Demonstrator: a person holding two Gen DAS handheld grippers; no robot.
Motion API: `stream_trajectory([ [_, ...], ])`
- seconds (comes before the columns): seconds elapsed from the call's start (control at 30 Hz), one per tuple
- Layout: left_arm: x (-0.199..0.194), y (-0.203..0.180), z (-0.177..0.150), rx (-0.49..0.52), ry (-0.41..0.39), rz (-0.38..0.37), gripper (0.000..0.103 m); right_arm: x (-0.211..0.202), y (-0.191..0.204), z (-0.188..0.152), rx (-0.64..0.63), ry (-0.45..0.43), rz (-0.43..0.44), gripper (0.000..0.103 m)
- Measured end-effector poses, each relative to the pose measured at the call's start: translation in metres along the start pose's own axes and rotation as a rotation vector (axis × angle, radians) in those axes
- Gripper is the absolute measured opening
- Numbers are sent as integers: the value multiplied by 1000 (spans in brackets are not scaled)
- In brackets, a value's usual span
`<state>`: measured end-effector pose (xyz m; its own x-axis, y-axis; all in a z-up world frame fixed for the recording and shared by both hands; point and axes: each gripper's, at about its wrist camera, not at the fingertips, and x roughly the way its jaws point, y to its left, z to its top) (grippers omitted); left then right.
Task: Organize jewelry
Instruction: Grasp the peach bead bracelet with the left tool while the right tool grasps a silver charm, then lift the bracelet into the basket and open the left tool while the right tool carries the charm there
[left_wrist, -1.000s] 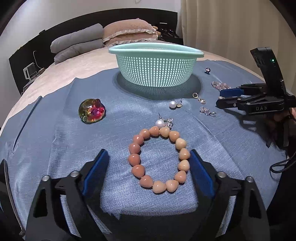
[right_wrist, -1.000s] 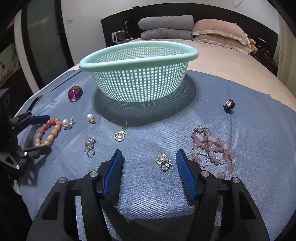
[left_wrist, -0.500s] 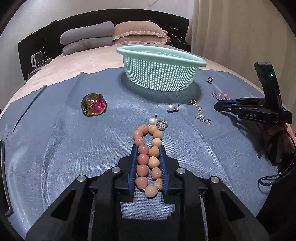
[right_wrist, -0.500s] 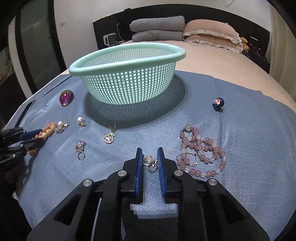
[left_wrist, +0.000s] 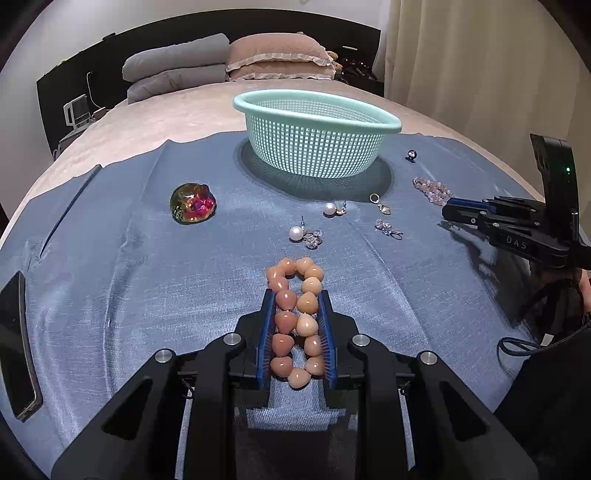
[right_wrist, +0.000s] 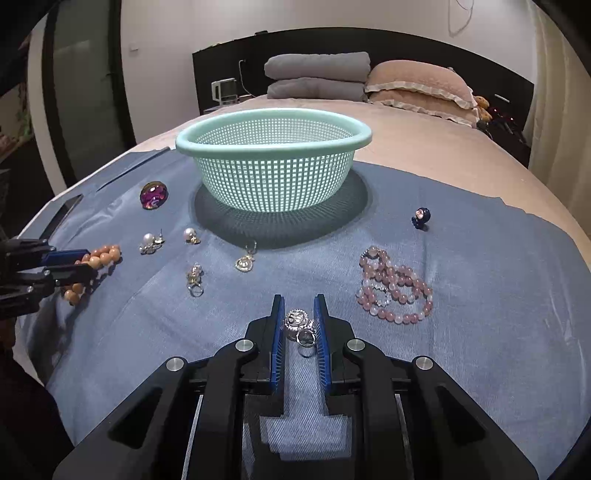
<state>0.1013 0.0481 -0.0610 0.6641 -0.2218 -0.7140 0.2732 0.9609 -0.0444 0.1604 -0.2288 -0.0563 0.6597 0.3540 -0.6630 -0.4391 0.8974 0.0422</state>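
Left tongs (left_wrist: 295, 332) are squeezed in on the peach bead bracelet (left_wrist: 295, 317), pinching its loop flat against the blue cloth (left_wrist: 147, 295) on the bed. Looks like the grab step, both sides at once. Over to the right tongs (right_wrist: 299, 328), closed around a silver crystal earring (right_wrist: 298, 325), also low on the cloth. The mint basket (right_wrist: 273, 147) sits ahead, well apart from both. Next call, I'd say: lift cleanly without snagging fabric, carry over the rim, release inside. Plenty of pieces are lying loose on the cloth.
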Motion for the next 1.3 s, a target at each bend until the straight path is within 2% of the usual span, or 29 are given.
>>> stream_trajectory([
  [0.1,-10,-4,2,4,-11,-6,23,-19,2,0,3,-28,-12,15],
  [0.13,-14,-5,3,6,-16,-12,4,-25,3,1,2,-36,-15,15],
  [0.17,-17,-6,4,9,-13,-19,1,-31,3,3,1,-45,-19,15],
  [0.3,-28,-9,8,24,-26,6,1,-50,8,9,-7,-73,-34,15],
  [0.43,-35,-7,10,10,-41,-9,1,-63,12,11,-12,-89,-41,15],
  [0.6,-27,-3,4,23,-21,21,1,-66,13,7,-4,-90,-43,15],
  [0.7,-17,4,-3,12,13,27,9,-65,12,6,4,-87,-36,15],
  [0.77,-11,9,-7,0,25,34,22,-64,12,6,4,-85,-39,15],
  [0.9,-6,18,-12,-39,33,28,31,-60,12,4,11,-75,-29,15],
  [1.13,4,26,-17,-66,48,32,31,-54,17,1,-3,-61,-21,15],
  [1.2,5,25,-17,-59,46,54,11,-53,18,1,-4,-57,-20,15],
  [1.3,2,30,-17,-105,47,16,12,-54,18,0,-3,-65,-25,15],
])
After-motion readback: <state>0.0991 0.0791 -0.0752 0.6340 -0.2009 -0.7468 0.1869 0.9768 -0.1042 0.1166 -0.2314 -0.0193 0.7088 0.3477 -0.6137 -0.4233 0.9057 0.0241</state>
